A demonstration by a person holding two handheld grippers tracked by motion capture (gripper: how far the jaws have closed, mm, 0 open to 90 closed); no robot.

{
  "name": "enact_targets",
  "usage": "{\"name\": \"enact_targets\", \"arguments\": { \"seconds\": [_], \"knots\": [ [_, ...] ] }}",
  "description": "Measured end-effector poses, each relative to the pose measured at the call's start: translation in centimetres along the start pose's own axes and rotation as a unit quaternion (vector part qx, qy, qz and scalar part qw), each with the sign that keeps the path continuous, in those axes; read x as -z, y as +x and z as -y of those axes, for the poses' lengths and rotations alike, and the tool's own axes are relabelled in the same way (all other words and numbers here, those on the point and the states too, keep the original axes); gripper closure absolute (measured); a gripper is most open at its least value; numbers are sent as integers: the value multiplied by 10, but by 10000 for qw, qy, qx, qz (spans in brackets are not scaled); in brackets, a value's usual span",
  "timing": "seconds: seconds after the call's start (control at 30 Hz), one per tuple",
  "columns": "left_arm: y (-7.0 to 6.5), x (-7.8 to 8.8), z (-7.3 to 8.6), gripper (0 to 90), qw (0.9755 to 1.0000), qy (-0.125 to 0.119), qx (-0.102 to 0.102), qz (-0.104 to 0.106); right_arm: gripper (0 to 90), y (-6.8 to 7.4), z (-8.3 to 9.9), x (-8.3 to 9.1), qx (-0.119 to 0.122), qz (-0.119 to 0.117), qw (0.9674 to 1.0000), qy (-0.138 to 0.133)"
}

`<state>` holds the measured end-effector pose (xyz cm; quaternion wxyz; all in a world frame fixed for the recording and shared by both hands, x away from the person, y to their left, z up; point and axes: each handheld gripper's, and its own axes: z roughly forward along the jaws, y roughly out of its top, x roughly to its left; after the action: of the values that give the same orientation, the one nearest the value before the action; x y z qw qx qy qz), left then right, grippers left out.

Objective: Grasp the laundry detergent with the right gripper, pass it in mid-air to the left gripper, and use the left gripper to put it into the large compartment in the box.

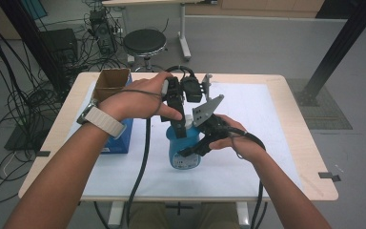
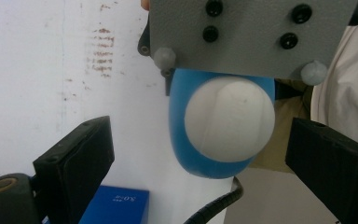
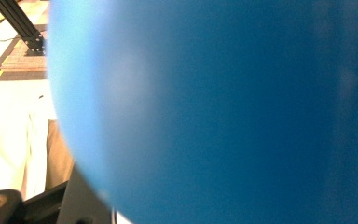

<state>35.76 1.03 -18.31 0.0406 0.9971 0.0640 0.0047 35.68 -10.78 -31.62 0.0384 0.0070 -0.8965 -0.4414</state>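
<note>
One bottle: a blue plastic bottle (image 1: 185,151) with a smooth, rounded body and a white cap (image 2: 229,119) stands upright near the middle of the table (image 1: 295,138), on a white sheet (image 1: 248,105).
Cap: round, matte white, domed, with a faint ridge across its top; seen from above in the left gripper view.
Right gripper: the right gripper (image 1: 204,138) comes at the bottle from the side, its fingers closed against the blue body; in the right gripper view the glossy blue wall sits right up against the lens.
Left gripper: the left gripper (image 1: 178,125) hangs over the bottle, pointing down; its black, blocky, rubber-faced fingers (image 2: 74,158) stand apart on either side of the cap, neither one touching it.
Grey plate: a flat grey plate (image 2: 256,32) with dark screw holes, part of the right gripper, lies just beyond the cap.
Blue box: a blue carton (image 1: 119,138) rests on the sheet, left of the bottle.
Cardboard box: a brown cardboard box (image 1: 110,81), top open, stands behind the carton; its contents cannot be made out.
</note>
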Motion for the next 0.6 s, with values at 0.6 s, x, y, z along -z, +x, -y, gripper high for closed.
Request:
{"name": "enact_targets", "arguments": {
  "seconds": [0.6],
  "knots": [
    [0, -1, 0, 82, 10000, -78, 8, -25, 428, -1, -1, 0, -19, -21, 10000, 0]
  ]
}}
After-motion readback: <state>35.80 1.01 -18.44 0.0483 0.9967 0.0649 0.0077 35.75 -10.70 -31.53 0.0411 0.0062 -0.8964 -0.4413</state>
